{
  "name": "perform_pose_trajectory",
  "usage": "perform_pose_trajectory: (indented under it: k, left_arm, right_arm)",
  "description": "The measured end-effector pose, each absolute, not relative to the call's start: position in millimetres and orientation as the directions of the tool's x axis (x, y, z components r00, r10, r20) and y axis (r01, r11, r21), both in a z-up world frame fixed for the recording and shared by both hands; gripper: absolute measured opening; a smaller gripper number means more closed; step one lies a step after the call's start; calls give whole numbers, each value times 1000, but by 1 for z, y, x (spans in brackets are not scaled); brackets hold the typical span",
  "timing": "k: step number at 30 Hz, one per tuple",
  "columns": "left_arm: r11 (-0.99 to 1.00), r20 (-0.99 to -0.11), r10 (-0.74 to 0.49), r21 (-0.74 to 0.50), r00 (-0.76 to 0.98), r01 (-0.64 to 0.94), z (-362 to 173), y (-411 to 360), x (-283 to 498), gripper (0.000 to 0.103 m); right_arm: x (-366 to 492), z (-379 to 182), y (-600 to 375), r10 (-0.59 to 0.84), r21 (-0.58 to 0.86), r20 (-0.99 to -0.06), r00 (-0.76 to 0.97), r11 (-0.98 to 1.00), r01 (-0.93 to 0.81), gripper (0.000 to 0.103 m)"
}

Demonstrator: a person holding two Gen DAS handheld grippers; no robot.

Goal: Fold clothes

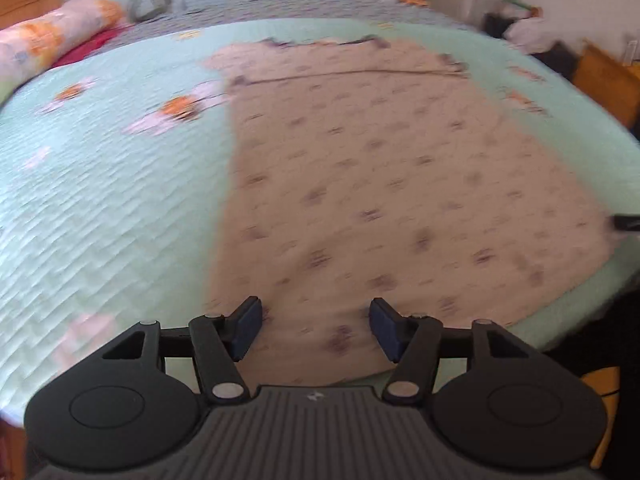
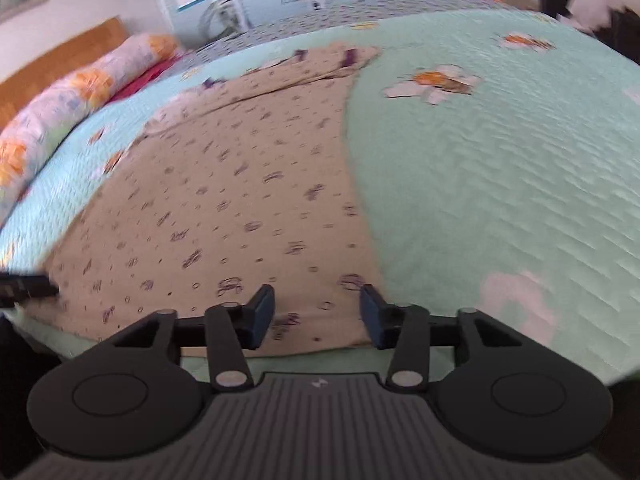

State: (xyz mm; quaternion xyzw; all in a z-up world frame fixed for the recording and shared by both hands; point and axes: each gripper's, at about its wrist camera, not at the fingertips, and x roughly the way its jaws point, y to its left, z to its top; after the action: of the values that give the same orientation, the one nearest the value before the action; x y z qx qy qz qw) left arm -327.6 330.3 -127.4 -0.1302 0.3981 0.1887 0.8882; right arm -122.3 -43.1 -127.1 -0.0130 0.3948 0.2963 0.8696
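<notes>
While both of my grippers hang with their jaws spread wide and nothing between them, I read each as poised over the near hem of the beige printed garment [image 1: 400,184]. My left gripper [image 1: 316,328] sits above the hem's left stretch and my right gripper [image 2: 316,316] above its right stretch, near that side edge. The garment lies spread flat on the mint quilted bedspread [image 1: 100,200], its far end bearing a fold line and dark-trimmed edges; whether it is a full layer or already partly folded I cannot tell.

My worry is that the pads pinch the bedspread along with the hem, since cloth lies directly on cloth, and a lift would drag the quilt. Grabbing only the top layer, or closing unevenly on the two sides, would skew any fold. Both views are smeared with motion, so my aim at the hem is uncertain.

Beyond the garment's left side lies a floral bolster [image 1: 52,44] against a wooden headboard [image 1: 28,0], well apart. Nothing sits on the garment itself.
</notes>
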Motion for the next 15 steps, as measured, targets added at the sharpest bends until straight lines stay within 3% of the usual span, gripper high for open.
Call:
perform_pose_trajectory:
  k: [4,7,11,15]
  left_arm:
    - [868,-700,246,-148,670,-473,-104,343,-340,64]
    - [880,-723,217,-146,656,-452,-111,334,-325,67]
    - [884,-760,203,-128,618,-449,-126,323,-309,61]
    - [871,-715,207,-176,668,-459,-102,332,-323,63]
  right_arm:
    - [-127,-122,-39,472,166,-697,541,839,-518,57]
    - [-130,-125,-25,493,180,-707,508,819,-545,61]
    - [-134,-128,-7,519,200,-719,462,791,-578,61]
    - [-130,-126,-17,542,254,-705,457,795,-550,61]
